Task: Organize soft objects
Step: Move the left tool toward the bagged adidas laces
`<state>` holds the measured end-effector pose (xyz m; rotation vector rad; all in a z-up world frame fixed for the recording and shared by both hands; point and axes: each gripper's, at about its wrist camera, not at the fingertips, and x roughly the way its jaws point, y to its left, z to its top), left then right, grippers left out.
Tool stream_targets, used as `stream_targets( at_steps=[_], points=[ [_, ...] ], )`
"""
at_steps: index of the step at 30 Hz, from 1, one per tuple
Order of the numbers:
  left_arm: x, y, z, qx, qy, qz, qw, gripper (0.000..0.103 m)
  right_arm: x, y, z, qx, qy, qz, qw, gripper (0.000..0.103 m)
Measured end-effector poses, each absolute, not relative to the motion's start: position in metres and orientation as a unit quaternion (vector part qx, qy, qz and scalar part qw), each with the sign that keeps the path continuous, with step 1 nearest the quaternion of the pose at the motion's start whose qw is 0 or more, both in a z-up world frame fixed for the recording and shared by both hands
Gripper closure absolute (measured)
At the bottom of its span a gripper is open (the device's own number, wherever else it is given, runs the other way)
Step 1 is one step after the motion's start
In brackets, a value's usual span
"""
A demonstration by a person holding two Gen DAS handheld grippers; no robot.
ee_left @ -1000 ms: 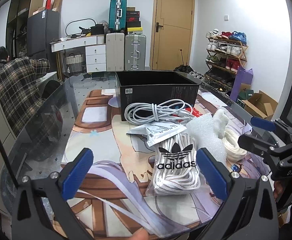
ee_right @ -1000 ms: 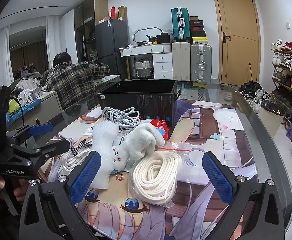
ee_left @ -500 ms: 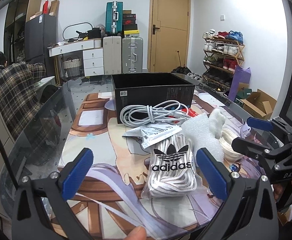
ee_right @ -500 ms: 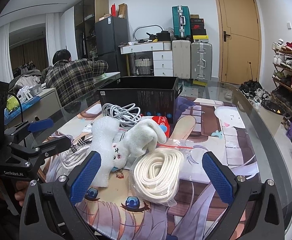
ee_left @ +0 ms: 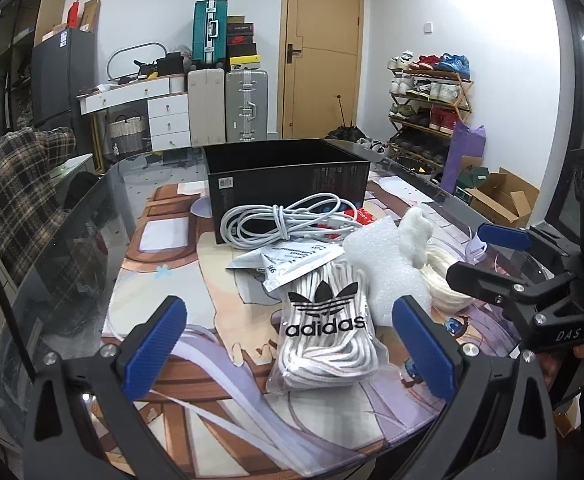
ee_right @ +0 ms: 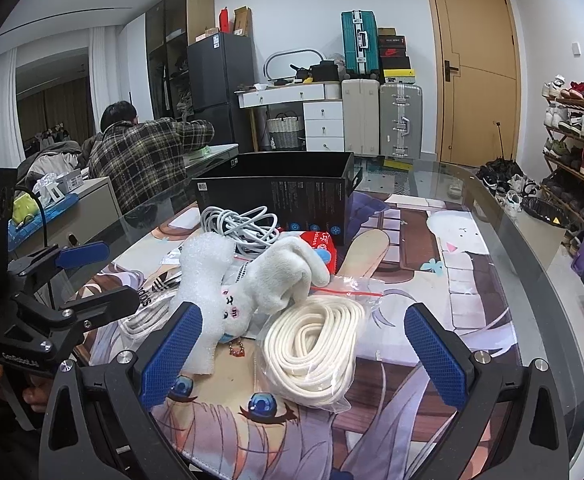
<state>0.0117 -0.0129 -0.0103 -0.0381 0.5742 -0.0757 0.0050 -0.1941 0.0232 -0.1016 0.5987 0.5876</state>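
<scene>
A clear bag of white laces marked adidas (ee_left: pixel 324 332) lies on the printed mat just ahead of my left gripper (ee_left: pixel 289 346), which is open and holds nothing. My right gripper (ee_right: pixel 304 354) is open too, and a bag of cream rope (ee_right: pixel 316 344) lies between its blue pads on the mat. Beside the rope are a white plush rabbit (ee_right: pixel 279 280) and a piece of white bubble foam (ee_right: pixel 203 264). A coiled white cable (ee_right: pixel 239 224) and a red packet (ee_right: pixel 324 244) lie against an open black box (ee_right: pixel 275 196). Each gripper shows in the other's view: right gripper (ee_left: pixel 468 254), left gripper (ee_right: pixel 117 276).
A flat silver packet (ee_left: pixel 287 264) rests between the cable and the laces. The glass table's curved edge (ee_right: pixel 532 280) runs along the right. A person in a plaid shirt (ee_right: pixel 143 160) sits beyond the far left. Suitcases, drawers and a shoe rack line the walls.
The left view has shifted slightly, so the laces bag sits a little more to the left. Both grippers stay open and nothing on the table has moved.
</scene>
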Motion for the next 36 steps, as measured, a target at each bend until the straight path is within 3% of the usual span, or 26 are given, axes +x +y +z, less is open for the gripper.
stream_targets(
  at_steps=[10,36],
  points=[
    [0.006,-0.021,-0.008,0.004,0.266,-0.040,0.963,0.000,0.005,-0.196,0.026,-0.056,0.294,0.282,0.912,0.000],
    [0.025,-0.013,-0.018,0.001,0.321,-0.043,0.946,0.000,0.012,-0.196,0.027,-0.072,0.310,0.253,0.914,0.000]
  ],
)
